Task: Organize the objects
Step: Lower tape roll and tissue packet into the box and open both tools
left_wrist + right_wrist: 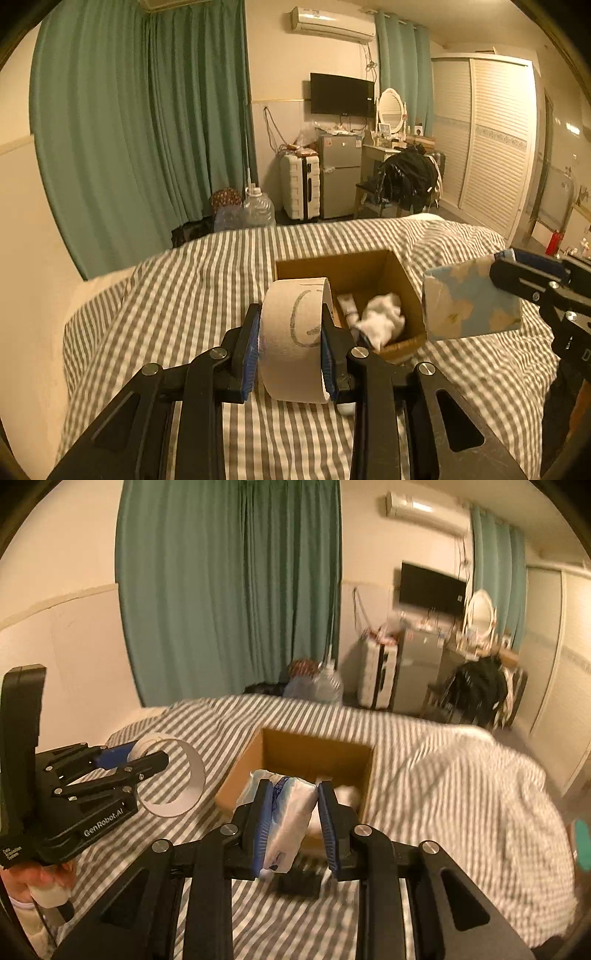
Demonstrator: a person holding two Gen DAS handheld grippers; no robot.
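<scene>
My left gripper (290,350) is shut on a wide roll of beige tape (291,343) and holds it above the striped bed, just left of the open cardboard box (402,284). The tape roll (173,775) and left gripper (147,764) also show in the right wrist view. My right gripper (293,823) is shut on a blue-and-white tissue pack (288,819) over the near edge of the box (314,753). The pack (469,299) hangs right of the box in the left wrist view. White socks (380,317) lie inside the box.
The bed has a grey-and-white striped cover (207,280). A small dark object (299,884) lies on the cover below my right gripper. Beyond the bed stand water jugs (258,208), a white suitcase (299,186), a small fridge (340,175) and a chair with dark clothes (406,181).
</scene>
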